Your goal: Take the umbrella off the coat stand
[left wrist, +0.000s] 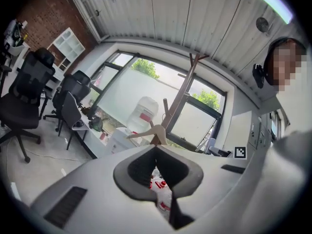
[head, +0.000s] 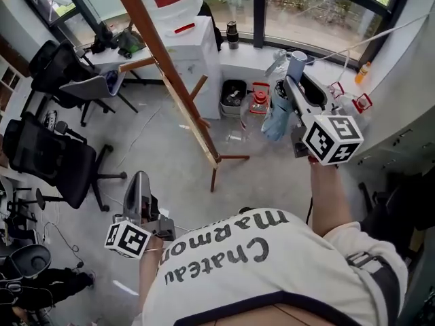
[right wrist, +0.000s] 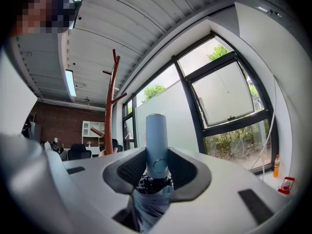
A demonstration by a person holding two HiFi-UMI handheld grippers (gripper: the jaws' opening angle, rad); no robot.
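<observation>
To our left, the left hand-held gripper (head: 140, 178) is held low over the floor, its jaws clenched together on nothing. The wooden coat stand (head: 166, 73) rises in the middle. To its right, clear of it, our right hand-held gripper (head: 288, 84) grasps the folded blue umbrella (head: 276, 117) just below its handle, and the canopy hangs beneath the jaws.

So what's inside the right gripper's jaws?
A folded pale-blue umbrella: its handle stands between the right gripper's jaws, which are closed on it. The gripper's body covers most of its canopy in that gripper's view.
</observation>
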